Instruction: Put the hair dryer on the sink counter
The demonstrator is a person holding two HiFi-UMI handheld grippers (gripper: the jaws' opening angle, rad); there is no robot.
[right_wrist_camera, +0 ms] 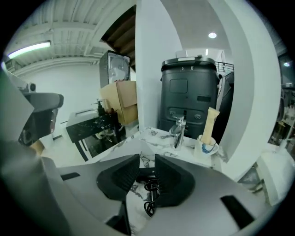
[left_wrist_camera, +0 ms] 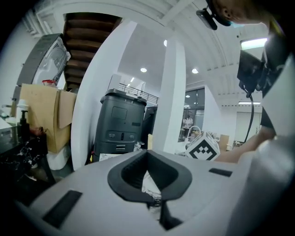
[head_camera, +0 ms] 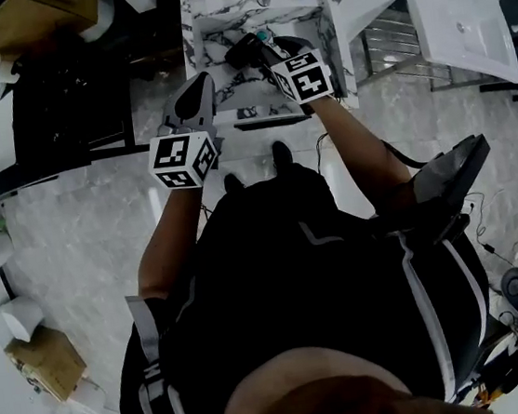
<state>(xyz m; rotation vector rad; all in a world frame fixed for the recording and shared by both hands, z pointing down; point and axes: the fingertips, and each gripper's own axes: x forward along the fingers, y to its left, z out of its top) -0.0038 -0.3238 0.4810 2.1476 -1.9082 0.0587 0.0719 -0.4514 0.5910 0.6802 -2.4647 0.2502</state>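
Observation:
The black hair dryer [head_camera: 244,51] lies over the basin of the marble sink counter [head_camera: 193,33] at the top middle of the head view. My right gripper [head_camera: 264,55] reaches down onto it. In the right gripper view the dryer's dark handle and coiled cord [right_wrist_camera: 150,188] sit between the pads, which stand narrow against the handle, so the right gripper [right_wrist_camera: 147,176] is shut on it. My left gripper [head_camera: 196,92] hangs in front of the counter's left corner, its tips together and nothing held; the left gripper [left_wrist_camera: 155,199] shows the same in its own view.
A chrome faucet [right_wrist_camera: 178,131] and a white cup [right_wrist_camera: 205,144] holding a tube stand at the counter's back edge. A dark bin [right_wrist_camera: 188,94] stands behind. A black table [head_camera: 50,110] with a cardboard box [head_camera: 21,22] is at the left, a white basin [head_camera: 466,21] at the right.

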